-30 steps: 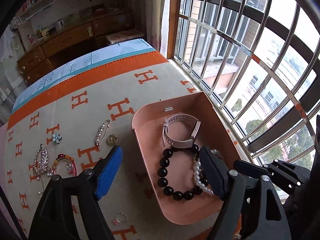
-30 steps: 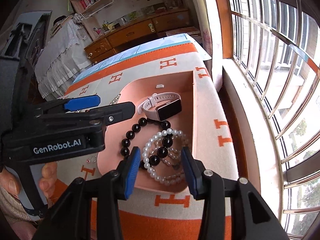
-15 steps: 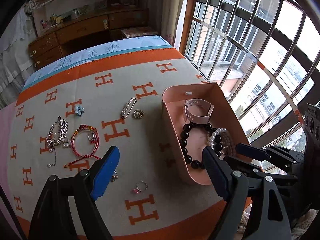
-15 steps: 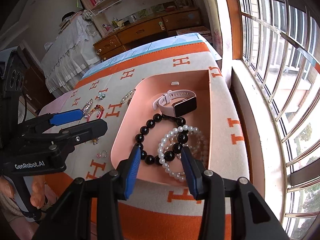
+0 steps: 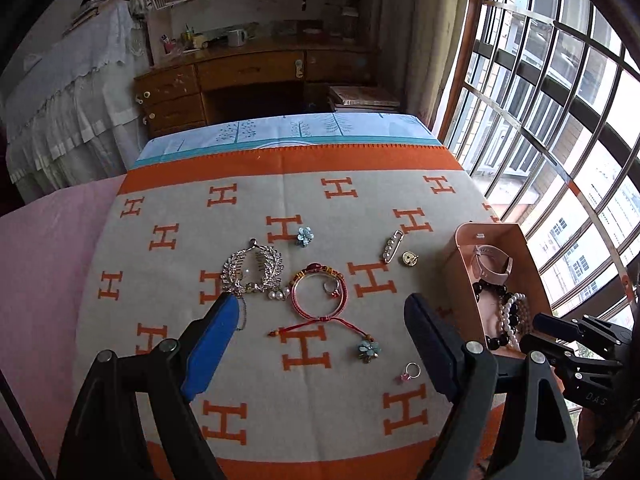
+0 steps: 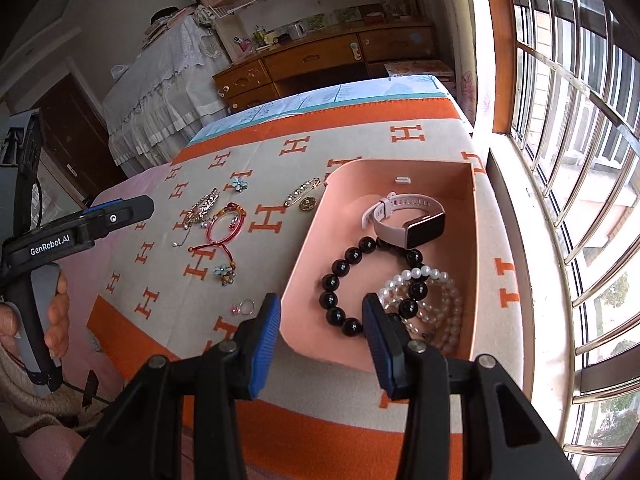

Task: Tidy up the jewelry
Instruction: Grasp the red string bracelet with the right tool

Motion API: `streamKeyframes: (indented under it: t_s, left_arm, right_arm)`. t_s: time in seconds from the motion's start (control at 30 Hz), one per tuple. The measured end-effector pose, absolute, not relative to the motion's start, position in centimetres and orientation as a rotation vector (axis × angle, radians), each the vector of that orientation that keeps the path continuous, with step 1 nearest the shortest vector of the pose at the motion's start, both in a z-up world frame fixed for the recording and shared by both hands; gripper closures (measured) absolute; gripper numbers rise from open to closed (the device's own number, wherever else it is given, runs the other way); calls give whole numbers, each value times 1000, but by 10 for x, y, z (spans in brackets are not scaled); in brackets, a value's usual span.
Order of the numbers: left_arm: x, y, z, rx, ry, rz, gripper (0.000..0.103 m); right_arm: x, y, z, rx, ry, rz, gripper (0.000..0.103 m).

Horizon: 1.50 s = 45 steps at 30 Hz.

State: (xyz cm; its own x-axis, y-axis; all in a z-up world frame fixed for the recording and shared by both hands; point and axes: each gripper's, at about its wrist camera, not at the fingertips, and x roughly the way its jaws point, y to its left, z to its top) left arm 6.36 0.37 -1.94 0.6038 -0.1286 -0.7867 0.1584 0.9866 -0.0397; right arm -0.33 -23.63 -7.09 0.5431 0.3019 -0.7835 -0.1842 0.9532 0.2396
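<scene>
A pink tray (image 6: 312, 232) (image 5: 454, 260) holds a pink watch (image 6: 404, 216), a black bead bracelet (image 6: 340, 280) and pearl bracelets (image 6: 432, 292). On the blanket lie a red cord bracelet (image 5: 318, 292), a silver leaf brooch (image 5: 252, 268), a pearl pin (image 5: 392, 246), a gold charm (image 5: 410, 258), flower pieces (image 5: 305, 236) and a small ring (image 5: 412, 370). My left gripper (image 5: 316, 344) is open and empty above the red bracelet. My right gripper (image 6: 320, 332) is open and empty over the tray's near edge.
The orange and beige blanket (image 5: 248, 360) covers the table. A barred window (image 6: 580, 120) runs along the right side. A wooden desk (image 5: 248, 76) and a white-draped bed (image 5: 60, 112) stand beyond the far edge.
My left gripper has swung left from over the tray to above the loose jewelry. My right gripper has pulled back a little from the tray and stays open.
</scene>
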Motion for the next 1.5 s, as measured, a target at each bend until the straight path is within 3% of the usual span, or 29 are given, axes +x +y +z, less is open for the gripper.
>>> streamKeyframes:
  t_s: [0.43,0.97,1.1,1.5]
  left_arm:
    - [92,65,1,94,870,-83,14]
    - [141,100,-73,-20,1034,-123,14]
    - [146,104,-81,-25,1045,-133,14]
    - [160,99,-93,-1,1070,-175,14]
  right_arm:
    - [59,-177,-35,210,1049,374,60]
    - [140,-92,-103,114,1291,306,61]
    - [149,-82,-126,71,1368,279,81]
    - [158,-74,-140,33,1380,237,97]
